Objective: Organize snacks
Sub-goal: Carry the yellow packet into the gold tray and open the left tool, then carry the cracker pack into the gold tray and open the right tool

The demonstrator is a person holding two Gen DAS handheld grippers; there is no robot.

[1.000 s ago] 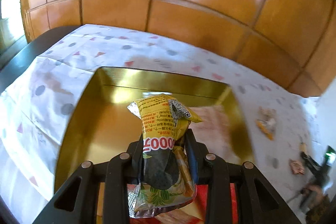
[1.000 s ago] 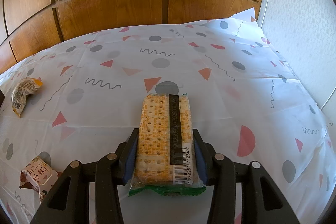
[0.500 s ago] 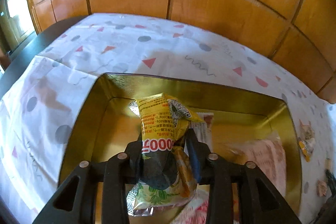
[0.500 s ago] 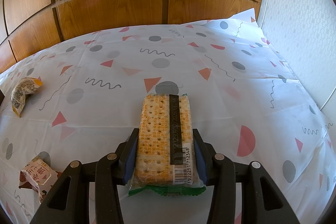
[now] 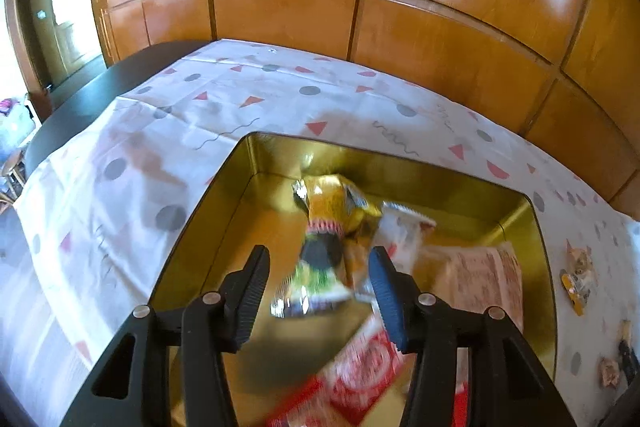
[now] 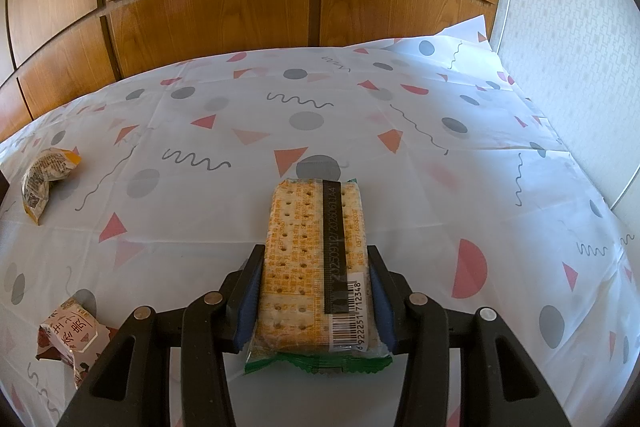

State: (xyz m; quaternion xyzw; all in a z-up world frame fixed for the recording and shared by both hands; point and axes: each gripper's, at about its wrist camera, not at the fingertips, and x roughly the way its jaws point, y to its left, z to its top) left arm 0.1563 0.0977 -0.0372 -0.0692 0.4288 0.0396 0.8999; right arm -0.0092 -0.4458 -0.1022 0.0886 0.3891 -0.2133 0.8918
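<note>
In the left wrist view my left gripper (image 5: 318, 285) is open above a gold tin box (image 5: 224, 211). A yellow and black snack packet (image 5: 326, 227), blurred, is free of the jaws and lies or falls inside the box, beside a white packet (image 5: 402, 231), a pale pink packet (image 5: 486, 277) and a red and white packet (image 5: 360, 375). In the right wrist view my right gripper (image 6: 316, 291) is shut on a clear-wrapped cracker packet (image 6: 312, 259), held above the patterned tablecloth (image 6: 440, 195).
Loose snacks lie on the cloth: a yellow packet (image 6: 44, 179) at far left, a pink and brown packet (image 6: 72, 339) at near left, and small packets (image 5: 578, 279) right of the box. Wood panelling backs the table; a wall stands at the right.
My left gripper has opened and let go of the yellow and black packet, which has dropped into the gold box. My right gripper and the cracker packet have not moved.
</note>
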